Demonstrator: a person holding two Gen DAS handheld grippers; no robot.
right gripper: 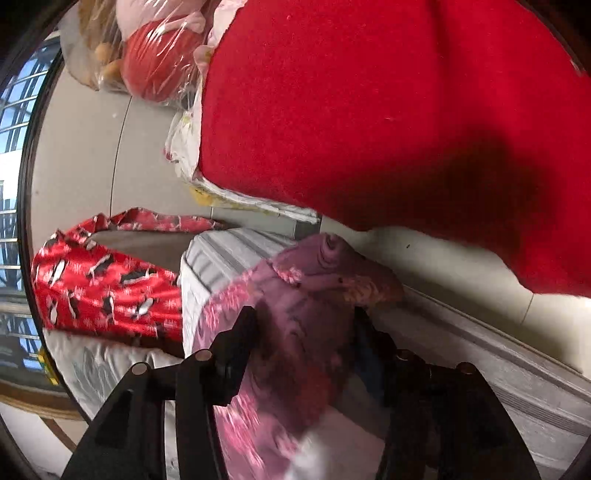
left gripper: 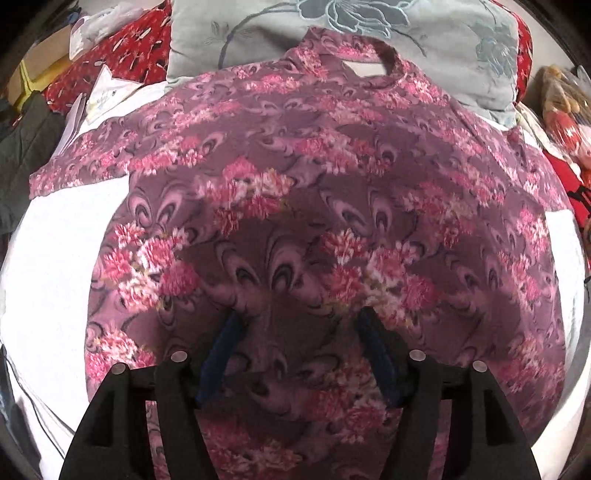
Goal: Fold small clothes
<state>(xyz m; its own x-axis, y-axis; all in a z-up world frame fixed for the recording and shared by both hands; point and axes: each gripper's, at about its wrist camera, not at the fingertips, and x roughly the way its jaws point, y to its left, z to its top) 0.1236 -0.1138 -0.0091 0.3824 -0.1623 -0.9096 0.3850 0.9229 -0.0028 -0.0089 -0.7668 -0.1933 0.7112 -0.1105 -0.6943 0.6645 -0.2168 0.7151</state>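
Nearest you, your left gripper (left gripper: 299, 332) hangs with fingers apart over the shirt (left gripper: 295, 206), which lies spread flat on the white sheet (left gripper: 55, 266), collar toward the far pillow (left gripper: 258, 33), likely ready for folding. Only your right camera shows the right gripper (right gripper: 303, 332) clamped on a bunched shirt edge, with a red blanket (right gripper: 369, 110) beyond.

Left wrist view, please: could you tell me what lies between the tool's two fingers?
In the left wrist view, only the purple floral shirt lies between the left tool's blue fingers; its fabric fills the gap, spread flat on the white sheet.
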